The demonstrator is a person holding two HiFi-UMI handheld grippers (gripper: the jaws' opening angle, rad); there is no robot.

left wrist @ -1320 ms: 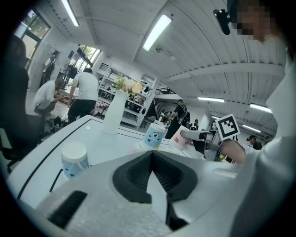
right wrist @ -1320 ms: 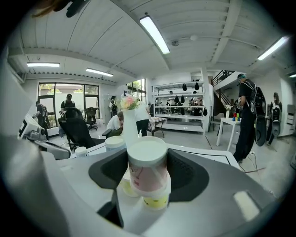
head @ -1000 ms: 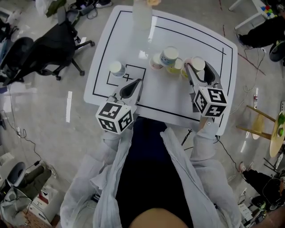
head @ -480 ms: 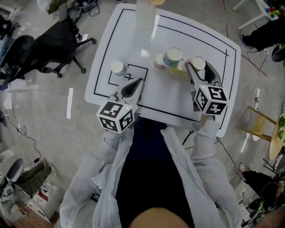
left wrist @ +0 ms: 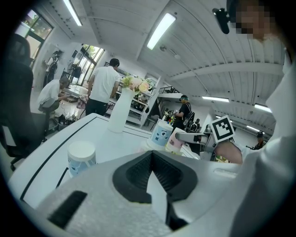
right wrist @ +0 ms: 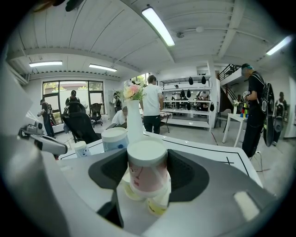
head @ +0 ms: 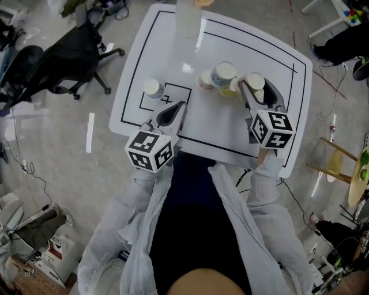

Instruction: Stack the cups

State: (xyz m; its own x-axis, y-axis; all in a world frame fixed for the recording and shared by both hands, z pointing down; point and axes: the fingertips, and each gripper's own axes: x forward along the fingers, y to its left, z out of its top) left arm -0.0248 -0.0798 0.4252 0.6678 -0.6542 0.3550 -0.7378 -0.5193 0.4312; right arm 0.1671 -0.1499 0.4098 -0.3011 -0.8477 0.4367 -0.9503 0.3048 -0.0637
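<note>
My right gripper (head: 256,86) is shut on an upside-down pink cup (right wrist: 147,172) at the table's right side. Its jaws press the cup's sides just above yellow cups (right wrist: 157,203) lying under it. Left of it stands a tall blue cup with a face print (head: 223,74), also seen behind the pink cup (right wrist: 114,139). Another small pinkish cup (head: 204,79) sits beside that. A short blue cup with a white top (head: 153,87) stands alone at the left by a drawn square. My left gripper (head: 179,105) rests near the front edge, shut with nothing in it (left wrist: 151,153).
A tall white vase with flowers (head: 187,17) stands at the table's far edge (right wrist: 134,121). The white table (head: 173,52) carries black outline markings. An office chair (head: 63,57) is on the floor to the left, and several people stand in the room behind.
</note>
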